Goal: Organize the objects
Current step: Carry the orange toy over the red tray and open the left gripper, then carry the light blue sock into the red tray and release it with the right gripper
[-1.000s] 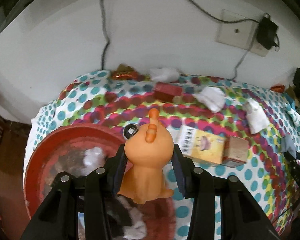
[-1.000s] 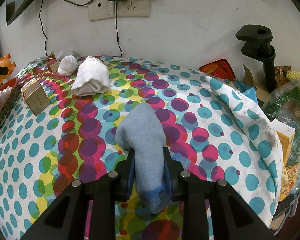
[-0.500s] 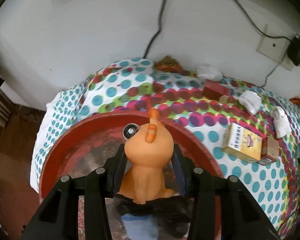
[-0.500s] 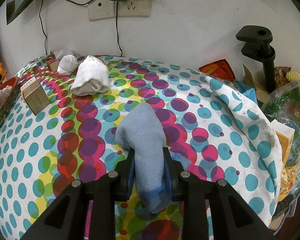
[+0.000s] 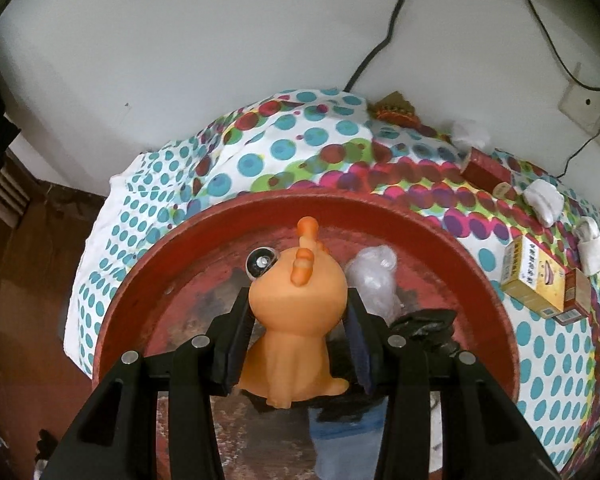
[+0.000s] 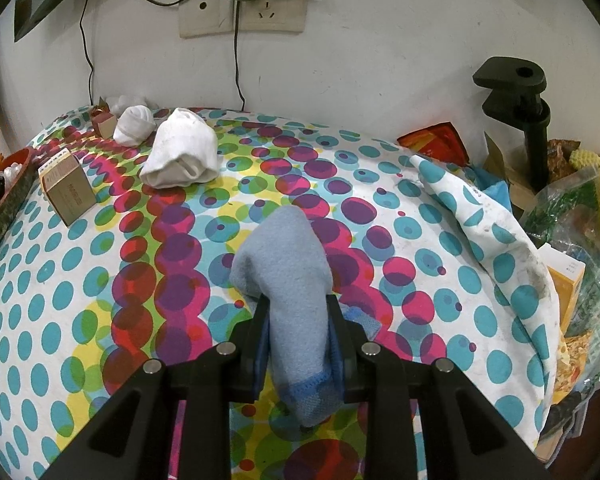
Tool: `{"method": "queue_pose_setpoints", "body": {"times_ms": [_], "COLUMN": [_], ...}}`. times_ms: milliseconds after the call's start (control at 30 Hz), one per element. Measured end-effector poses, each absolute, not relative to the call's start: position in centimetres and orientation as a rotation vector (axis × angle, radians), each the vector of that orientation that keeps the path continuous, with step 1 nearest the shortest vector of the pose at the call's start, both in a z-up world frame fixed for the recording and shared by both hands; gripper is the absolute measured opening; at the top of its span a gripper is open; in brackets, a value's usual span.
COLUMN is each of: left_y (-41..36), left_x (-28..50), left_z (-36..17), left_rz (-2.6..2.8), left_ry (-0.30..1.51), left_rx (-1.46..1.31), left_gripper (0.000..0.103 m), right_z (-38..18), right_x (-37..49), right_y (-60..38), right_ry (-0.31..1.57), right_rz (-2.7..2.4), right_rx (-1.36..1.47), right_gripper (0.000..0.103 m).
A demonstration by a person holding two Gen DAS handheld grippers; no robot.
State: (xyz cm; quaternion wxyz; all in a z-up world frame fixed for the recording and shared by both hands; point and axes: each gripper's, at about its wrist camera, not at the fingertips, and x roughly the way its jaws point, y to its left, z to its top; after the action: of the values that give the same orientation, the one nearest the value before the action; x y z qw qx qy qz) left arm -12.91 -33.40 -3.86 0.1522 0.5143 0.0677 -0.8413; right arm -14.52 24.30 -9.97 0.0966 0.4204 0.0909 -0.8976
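Observation:
My left gripper (image 5: 298,308) is shut on an orange toy animal (image 5: 296,320) and holds it over a round red tray (image 5: 380,212). The tray holds a clear plastic bag (image 5: 374,276), a black item (image 5: 424,322) and a blue cloth (image 5: 340,444). My right gripper (image 6: 298,320) is shut on a light blue sock (image 6: 292,264) just above the dotted tablecloth (image 6: 100,280). The tray's edge (image 6: 4,204) shows at the far left of the right wrist view.
On the cloth lie rolled white socks (image 6: 182,156) (image 6: 134,124), a yellow box (image 5: 534,280), a brown box (image 6: 68,190) and a red box (image 5: 484,168). Wall sockets (image 6: 244,12) with cables are behind. A black clamp (image 6: 520,100) and cluttered bags (image 6: 572,220) stand at the right.
My left gripper has carried the orange toy leftwards, from the tray's right edge to over its middle. The right gripper and blue sock have not moved.

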Motion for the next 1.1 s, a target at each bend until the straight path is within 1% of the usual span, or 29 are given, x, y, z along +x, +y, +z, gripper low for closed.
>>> {"method": "queue_pose_setpoints", "body": {"times_ms": [600,700,800,900,933,1000,1067,1100], "left_y": [-36.3,-36.5,-36.2,-35.8,-35.6,-35.2,-34.8,-34.6], "left_x": [-10.9,-10.5,-10.2,-10.0,-9.9,-9.6,-9.1,-8.9], "left_z": [-6.8,-7.1,-7.0,-6.5,-6.3,-5.6,-4.9,-4.6], "left_rz": [-2.376,-2.381,-2.398,-2.410,-2.412,-2.425,-2.441,-2.445], "left_ry": [0.275,0.279,0.268,0.245,0.235,0.223,0.243,0.248], "left_rx": [1.520,1.523,1.523,1.519,1.511,1.494,1.475,1.461], "left_gripper": [0.042,0.044,0.044,0.050,0.054,0.057,0.064,0.065], "right_z": [-9.9,-9.9,-9.9,-9.9,-9.9,-9.9,-9.9,-9.9], "right_x": [-14.5,-14.5,-14.5,-14.4,-14.4,-14.4,-14.4,-14.4], "right_y": [24.1,24.1,24.0,24.0,24.0,23.9,23.8,23.7], "right_ry": [0.286,0.294,0.297,0.303,0.309,0.319,0.329,0.335], "right_rz": [-2.662,-2.665,-2.665,-2.667,-2.669,-2.671,-2.674,-2.676], "right_rx": [1.245,1.245,1.245,1.244,1.244,1.243,1.242,1.241], "right_gripper": [0.026,0.026,0.026,0.026,0.026,0.026,0.026,0.026]}}
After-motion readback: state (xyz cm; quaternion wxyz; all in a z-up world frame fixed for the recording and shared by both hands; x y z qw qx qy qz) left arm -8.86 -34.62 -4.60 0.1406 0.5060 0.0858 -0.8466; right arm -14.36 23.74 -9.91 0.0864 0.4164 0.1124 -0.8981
